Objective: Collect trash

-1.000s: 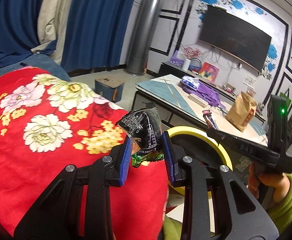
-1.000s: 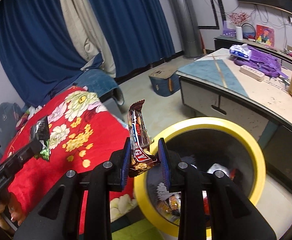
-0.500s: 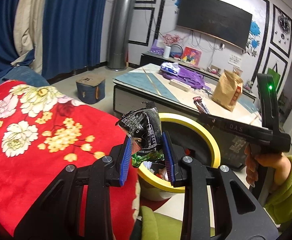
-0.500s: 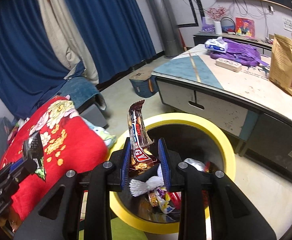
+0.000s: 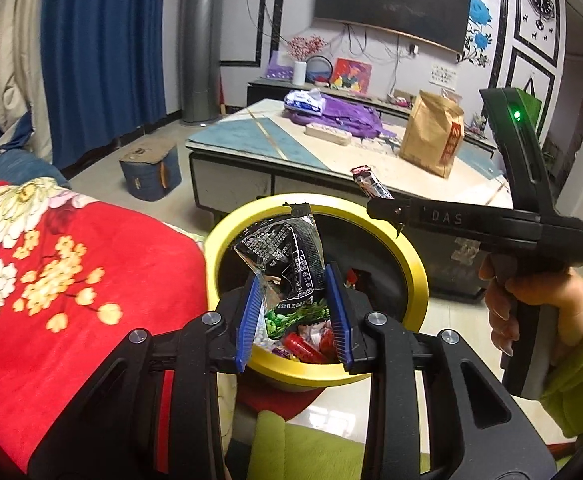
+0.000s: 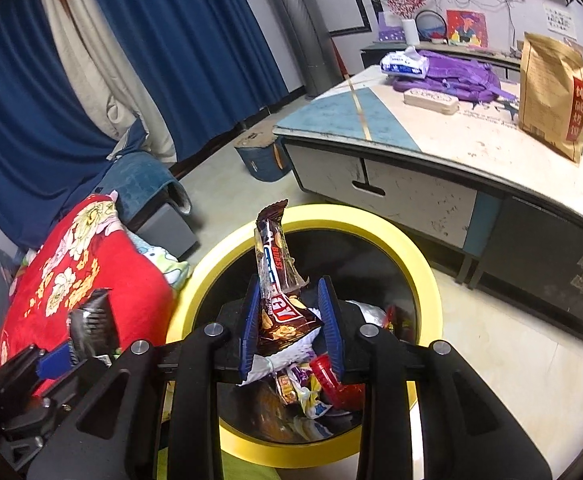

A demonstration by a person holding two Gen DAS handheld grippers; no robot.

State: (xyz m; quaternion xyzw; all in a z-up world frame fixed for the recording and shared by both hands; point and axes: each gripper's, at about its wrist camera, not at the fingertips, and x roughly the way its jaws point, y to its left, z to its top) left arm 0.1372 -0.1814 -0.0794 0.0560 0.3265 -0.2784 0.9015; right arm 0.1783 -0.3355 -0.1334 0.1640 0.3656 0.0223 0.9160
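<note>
Left claw [image 5: 294,312] opening, crinkled black-and-green snack wrapper [image 5: 287,264] between its blue pads over the round yellow-rimmed trash bin [image 5: 413,264]. Right claw [image 6: 289,326] opening, brown chocolate-bar wrapper [image 6: 277,280] between its pads, above the bin's litter. Beyond: pale-topped bench [image 6: 431,136].

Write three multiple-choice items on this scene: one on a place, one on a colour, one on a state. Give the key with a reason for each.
1. Where does the brown paper bag stand?
A. on the low table
B. in the bin
C. on the red blanket

2. What colour is the bin's rim?
A. blue
B. yellow
C. white

3. What lies between the left gripper pads?
A. nothing
B. a red cup
C. a black wrapper

Key: A, it stands upright on the tabletop; B, a yellow ring circles the dark bin; C, the crumpled wrapper sits between the blue pads as the jaws are opening.
</note>
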